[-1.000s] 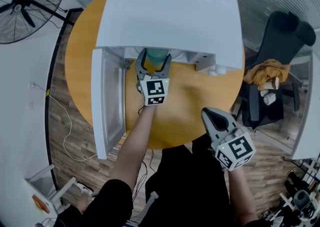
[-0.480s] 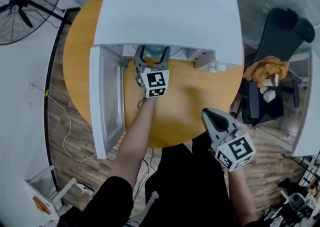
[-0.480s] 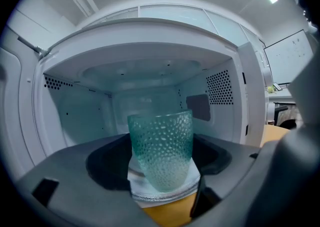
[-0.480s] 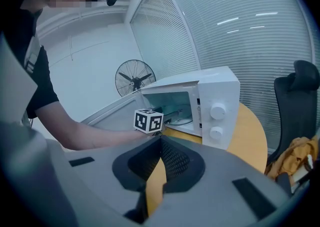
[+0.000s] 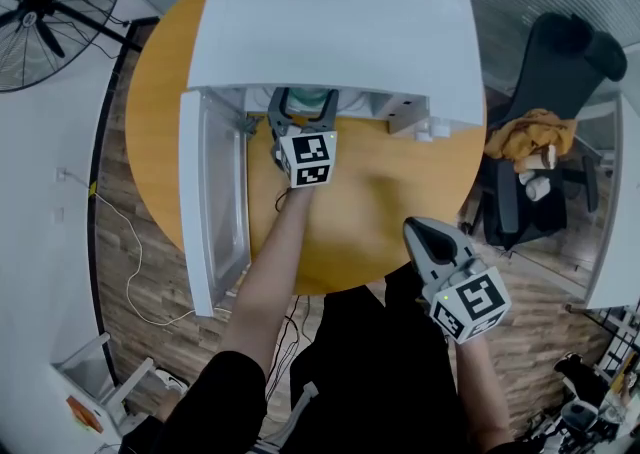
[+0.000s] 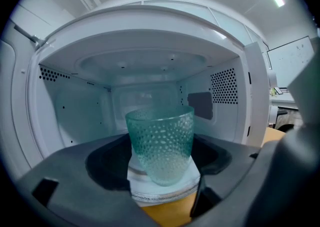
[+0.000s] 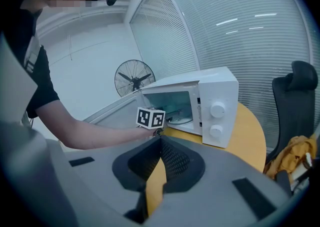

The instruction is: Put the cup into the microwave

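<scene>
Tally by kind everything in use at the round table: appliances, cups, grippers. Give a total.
microwave: 1
cup: 1
grippers: 2, left gripper and right gripper
Total: 4

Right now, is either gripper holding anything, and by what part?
Left gripper holds the green cup by its lower sides, one jaw each side. Right gripper is shut on nothing.

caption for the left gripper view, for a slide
The left claw holds the green cup at the open microwave's mouth.
</scene>
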Demonstrator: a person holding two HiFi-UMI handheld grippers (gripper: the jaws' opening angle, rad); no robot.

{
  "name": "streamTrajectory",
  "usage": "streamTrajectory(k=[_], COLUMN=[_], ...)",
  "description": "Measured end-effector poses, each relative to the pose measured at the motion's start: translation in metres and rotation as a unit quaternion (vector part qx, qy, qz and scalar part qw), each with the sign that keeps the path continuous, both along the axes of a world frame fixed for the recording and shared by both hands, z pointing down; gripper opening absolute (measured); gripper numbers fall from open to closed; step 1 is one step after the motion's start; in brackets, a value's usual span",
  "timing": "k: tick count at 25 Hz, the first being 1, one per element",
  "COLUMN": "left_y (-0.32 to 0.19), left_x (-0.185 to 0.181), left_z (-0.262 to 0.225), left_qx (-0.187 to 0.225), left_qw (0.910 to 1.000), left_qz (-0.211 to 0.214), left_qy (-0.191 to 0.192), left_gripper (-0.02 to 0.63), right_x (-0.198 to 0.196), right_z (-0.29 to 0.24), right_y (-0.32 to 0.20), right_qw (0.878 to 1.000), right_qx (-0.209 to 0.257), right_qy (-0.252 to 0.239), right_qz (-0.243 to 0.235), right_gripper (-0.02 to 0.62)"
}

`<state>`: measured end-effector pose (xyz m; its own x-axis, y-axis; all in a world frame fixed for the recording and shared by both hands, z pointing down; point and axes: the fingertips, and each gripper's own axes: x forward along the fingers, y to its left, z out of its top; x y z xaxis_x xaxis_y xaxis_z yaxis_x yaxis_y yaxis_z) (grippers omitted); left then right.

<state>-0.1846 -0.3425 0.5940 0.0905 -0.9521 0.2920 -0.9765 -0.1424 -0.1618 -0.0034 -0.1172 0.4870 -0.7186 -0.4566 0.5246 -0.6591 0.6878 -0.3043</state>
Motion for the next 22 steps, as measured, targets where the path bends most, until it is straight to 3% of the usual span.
streamTrajectory(k=[3,13,22], left_y=[0.001,0.026,0.030], left_x=[-0.001,-0.001,-0.002], left_z=[0.008,0.009,0.007], left_qx=[-0.029,-0.035,-0.034], left_qw=[0.9995,0.9990,0.9988], left_qz=[0.002,-0.010,-0.021], left_qy=[0.007,0.026,0.028], left_gripper=[0.360,0.359,0.256], right_x=[0.000,-0.004,-0.005], right_z=[0.000,0.001,0.003], right_y=[0.003,0.010,0.013], right_qw=[1.000,1.000,1.000], right_qx=[-0.001,0.000,-0.004], right_qy=[0.000,-0.002,0.000], right_qz=[0.002,0.002,0.003], right_gripper=[0.009,0.009,0.009])
